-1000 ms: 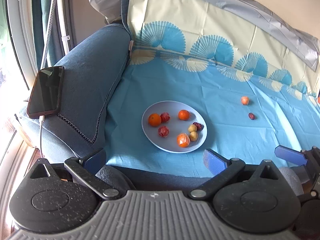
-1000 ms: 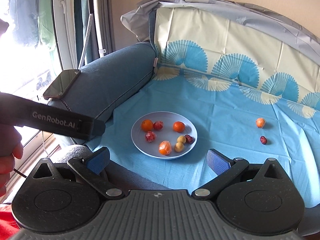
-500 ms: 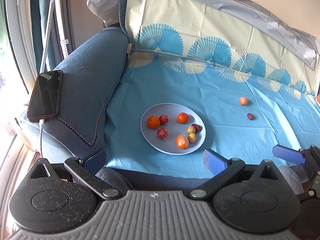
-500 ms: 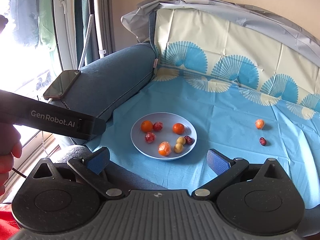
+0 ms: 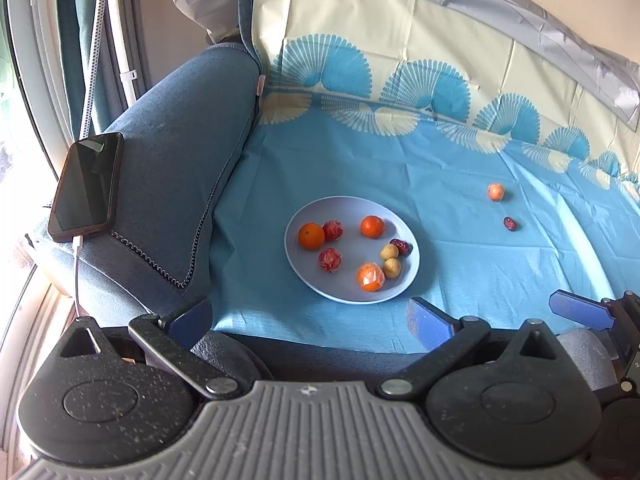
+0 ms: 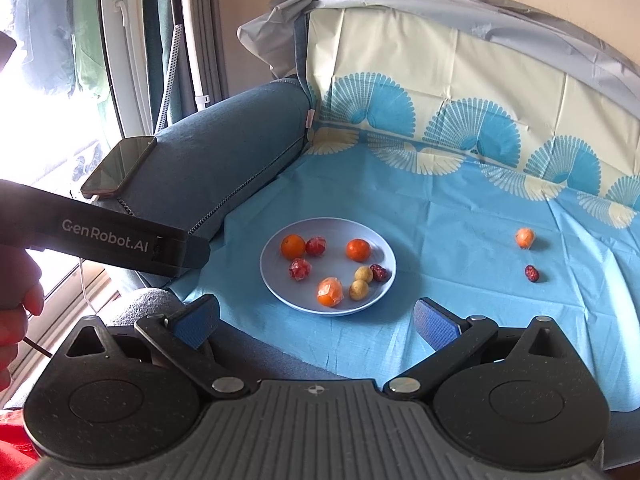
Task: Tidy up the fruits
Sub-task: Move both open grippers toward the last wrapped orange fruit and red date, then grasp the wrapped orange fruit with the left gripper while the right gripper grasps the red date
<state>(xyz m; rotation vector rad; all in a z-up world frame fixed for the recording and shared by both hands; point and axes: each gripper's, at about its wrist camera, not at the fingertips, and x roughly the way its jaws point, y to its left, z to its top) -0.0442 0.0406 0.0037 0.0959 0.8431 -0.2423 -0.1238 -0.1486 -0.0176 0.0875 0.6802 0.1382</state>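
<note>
Only our right wrist view shows a hand [image 6: 16, 300] on the handle of the left gripper [image 5: 308, 320]; only our left wrist view catches one blue finger [image 5: 580, 310] of the right gripper [image 6: 316, 324] at its right edge. We hold both grippers spread wide and empty, short of the plate [image 5: 348, 208] on the blue cloth [image 5: 360, 160]. We count eight fruits on the plate: three orange, two red wrapped, two yellowish, one dark red. Two more lie well apart to its right: an orange fruit [image 5: 495, 191] and a dark red fruit [image 5: 509, 223]. One phone [image 5: 86, 186] rests on the armrest [image 5: 180, 160].
</note>
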